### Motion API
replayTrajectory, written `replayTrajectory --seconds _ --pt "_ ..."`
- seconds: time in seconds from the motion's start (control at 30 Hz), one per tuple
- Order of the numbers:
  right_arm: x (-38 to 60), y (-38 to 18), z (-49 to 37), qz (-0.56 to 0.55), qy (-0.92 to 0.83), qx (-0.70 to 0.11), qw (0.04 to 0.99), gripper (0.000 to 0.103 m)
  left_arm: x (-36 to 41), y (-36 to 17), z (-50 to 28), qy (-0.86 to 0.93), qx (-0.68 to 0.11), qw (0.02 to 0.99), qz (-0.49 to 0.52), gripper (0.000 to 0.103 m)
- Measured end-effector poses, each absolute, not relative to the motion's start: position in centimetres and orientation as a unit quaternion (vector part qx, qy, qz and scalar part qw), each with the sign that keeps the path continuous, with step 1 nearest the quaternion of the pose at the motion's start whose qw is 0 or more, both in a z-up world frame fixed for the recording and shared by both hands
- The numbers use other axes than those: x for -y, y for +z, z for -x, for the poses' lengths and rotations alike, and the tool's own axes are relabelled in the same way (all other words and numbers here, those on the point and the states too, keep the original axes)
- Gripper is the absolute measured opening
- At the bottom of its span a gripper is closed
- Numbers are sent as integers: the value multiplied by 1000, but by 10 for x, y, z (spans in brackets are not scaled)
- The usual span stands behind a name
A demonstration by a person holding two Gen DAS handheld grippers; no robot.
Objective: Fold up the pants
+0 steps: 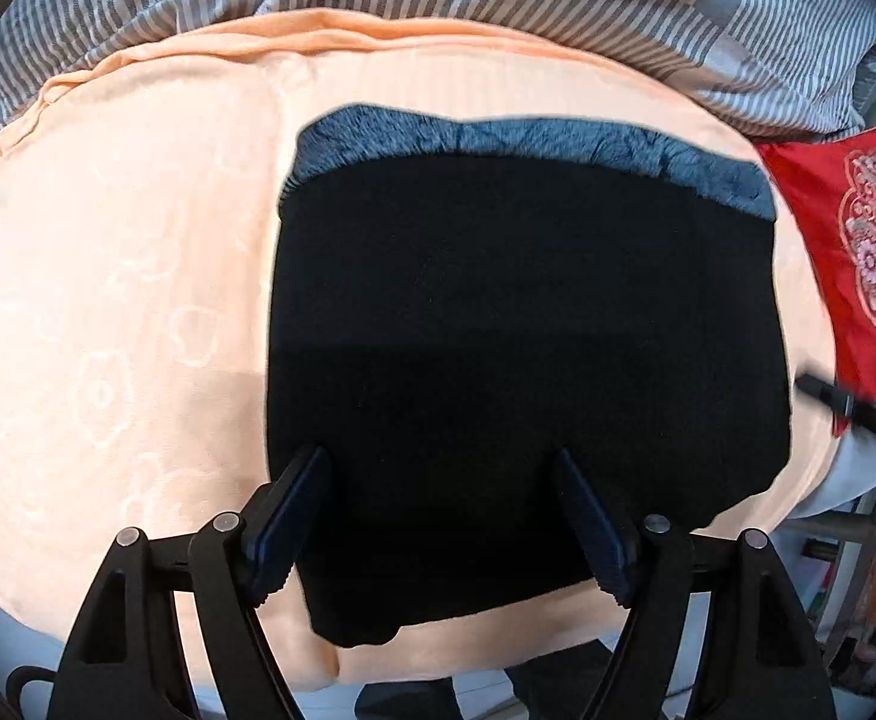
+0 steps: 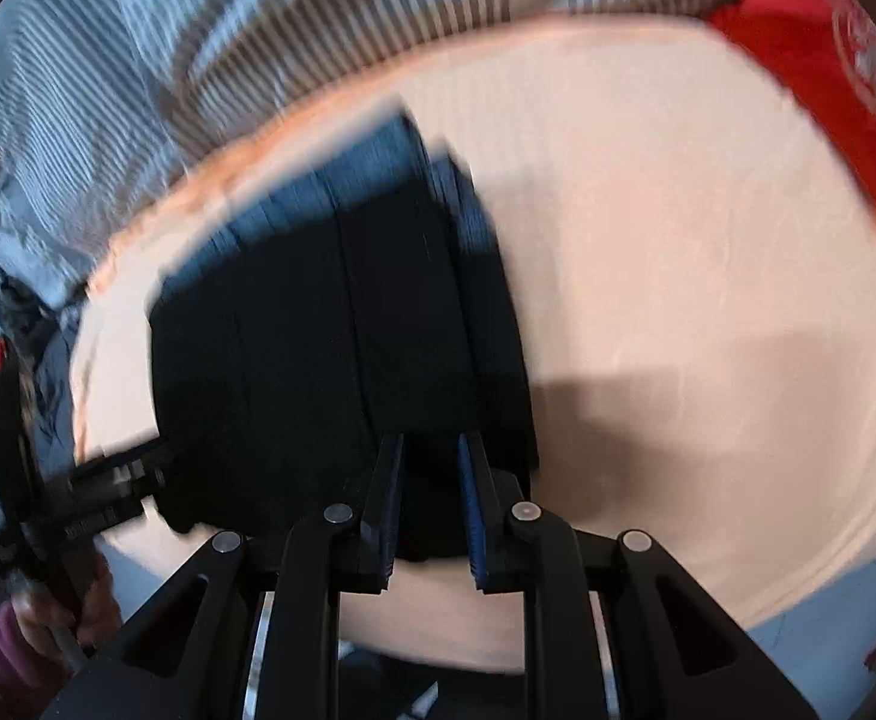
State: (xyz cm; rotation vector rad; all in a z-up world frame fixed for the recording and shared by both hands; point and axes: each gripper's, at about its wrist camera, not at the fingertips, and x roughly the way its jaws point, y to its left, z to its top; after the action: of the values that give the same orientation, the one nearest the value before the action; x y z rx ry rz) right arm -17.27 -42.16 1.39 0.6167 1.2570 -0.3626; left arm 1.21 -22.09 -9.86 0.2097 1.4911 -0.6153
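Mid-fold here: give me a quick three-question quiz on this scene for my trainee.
1. True or false: the left tongs stand open over the black pants.
2. The lining strip along the pants' far edge is: A red, B blue-grey, C white?
3. Fill in: in the left wrist view, the red embroidered cushion lies to the pants' ____.
Key: 1 true; 2 B; 3 right.
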Motion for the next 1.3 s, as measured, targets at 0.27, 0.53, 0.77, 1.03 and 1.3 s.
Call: replayTrajectory --seconds 0.27,0.53,0.77,1.03,1.3 --pt "460 -33 92 -265 -190 -593 736 20 215 -107 -13 -261 -667 691 -97 79" --pt "475 -16 129 -312 -221 -584 716 52 224 -105 -9 -252 -668 692 -110 85" --pt "431 20 180 -283 -223 -600 714 65 208 -86 -3 -229 -681 686 -116 85" --pt "365 46 198 -234 -198 -627 717 77 205 -54 20 -226 -678 683 -153 102" --pt "334 66 193 -202 -207 -635 716 84 208 -21 44 -211 -643 710 -193 102"
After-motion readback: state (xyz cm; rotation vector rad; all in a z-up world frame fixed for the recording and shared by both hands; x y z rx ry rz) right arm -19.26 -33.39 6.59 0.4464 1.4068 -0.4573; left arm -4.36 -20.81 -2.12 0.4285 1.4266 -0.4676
